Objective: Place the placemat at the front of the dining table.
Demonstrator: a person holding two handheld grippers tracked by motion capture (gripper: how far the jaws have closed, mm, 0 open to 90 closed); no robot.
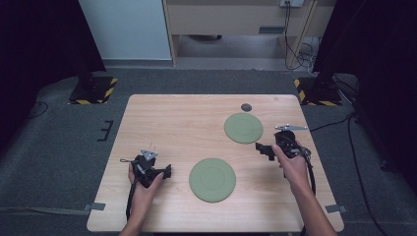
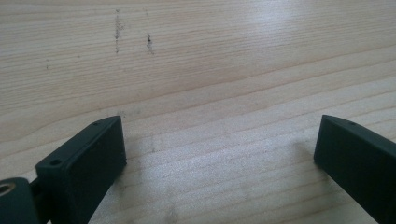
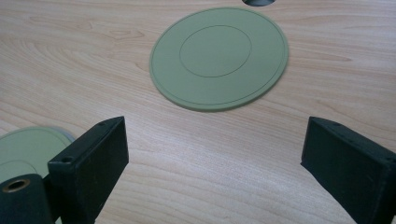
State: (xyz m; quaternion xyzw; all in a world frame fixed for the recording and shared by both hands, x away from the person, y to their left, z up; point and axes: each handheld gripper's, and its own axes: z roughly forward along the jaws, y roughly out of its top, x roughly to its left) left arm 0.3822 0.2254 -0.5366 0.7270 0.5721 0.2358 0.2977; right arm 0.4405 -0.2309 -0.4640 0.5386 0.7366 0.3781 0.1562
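Discs first: two flat round green mats with a ring pressed into each lie on the pale wooden table (image 1: 162, 118). The farther green mat (image 1: 243, 128) lies just ahead and to the left of the right gripper (image 1: 261, 147), near but not touching; in the right gripper view this mat (image 3: 218, 58) sits straight beyond the spread jaws, with bare wood between. The nearer green mat (image 1: 212, 179) lies just beside the left gripper (image 1: 167, 171), off its jaw tips, apart from it; its edge (image 3: 28, 149) also peeks behind one jaw in the right gripper view. Both grippers are released, jaws wide, gripping nothing. The left gripper (image 2: 219, 149) hangs low over bare table. A small dark round spot (image 1: 246, 107) marks the table beyond the farther mat. Each hand holds its gripper from behind, cables trailing back.
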